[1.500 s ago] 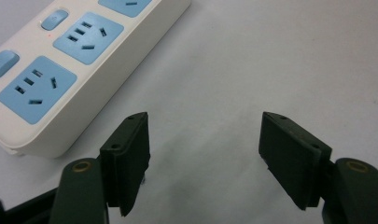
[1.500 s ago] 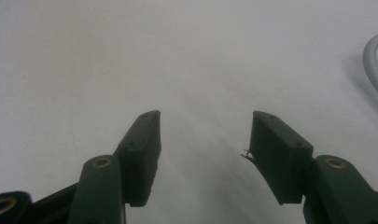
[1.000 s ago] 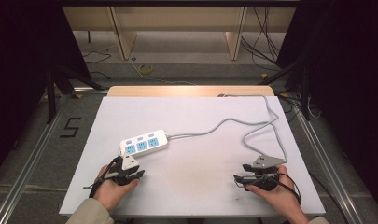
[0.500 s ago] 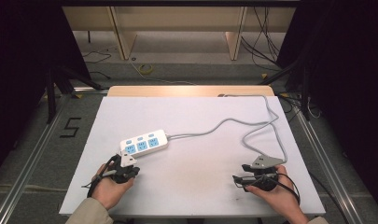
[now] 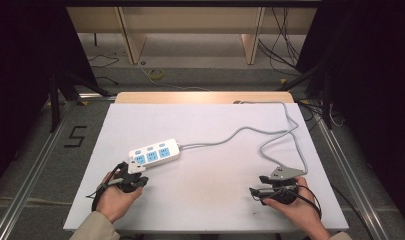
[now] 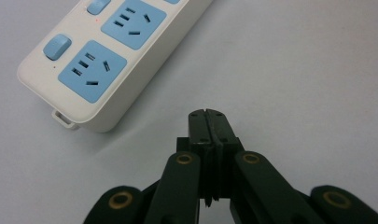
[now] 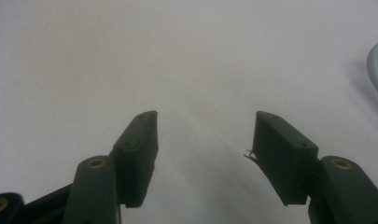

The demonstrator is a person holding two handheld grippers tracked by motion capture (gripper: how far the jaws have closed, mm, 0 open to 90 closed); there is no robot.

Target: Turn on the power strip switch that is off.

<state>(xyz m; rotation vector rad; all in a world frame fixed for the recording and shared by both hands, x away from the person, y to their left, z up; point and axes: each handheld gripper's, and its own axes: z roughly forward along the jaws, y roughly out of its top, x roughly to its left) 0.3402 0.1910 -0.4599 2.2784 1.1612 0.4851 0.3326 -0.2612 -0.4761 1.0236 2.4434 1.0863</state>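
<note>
On the white surface (image 5: 205, 150), seen from the high view, a white power strip (image 5: 154, 153) with blue sockets is laid a little left of the middle. A grey cord (image 5: 250, 131) is run from its right end across to the far right corner. The left gripper (image 5: 131, 176) is held in a hand (image 5: 115, 197) just in front of the strip's near left end, close to it but not touching. The right gripper (image 5: 262, 189) is held in the other hand (image 5: 295, 205) near the front right edge, well apart from the strip. A loop of the cord is laid just behind it.

From the left gripper view, the black jaws of the left gripper (image 6: 206, 122) are seen pressed together, with nothing between them. They have just been closing. The power strip (image 6: 107, 60) is seen up and to the left, near the tips. Two blue sockets and two blue switches are shown on its top.

From the right gripper view, the jaws of the right gripper (image 7: 205, 128) are spread wide over the bare surface (image 7: 177, 56), and nothing is held. A bit of the grey cord (image 7: 377, 70) is seen at the right edge.
</note>
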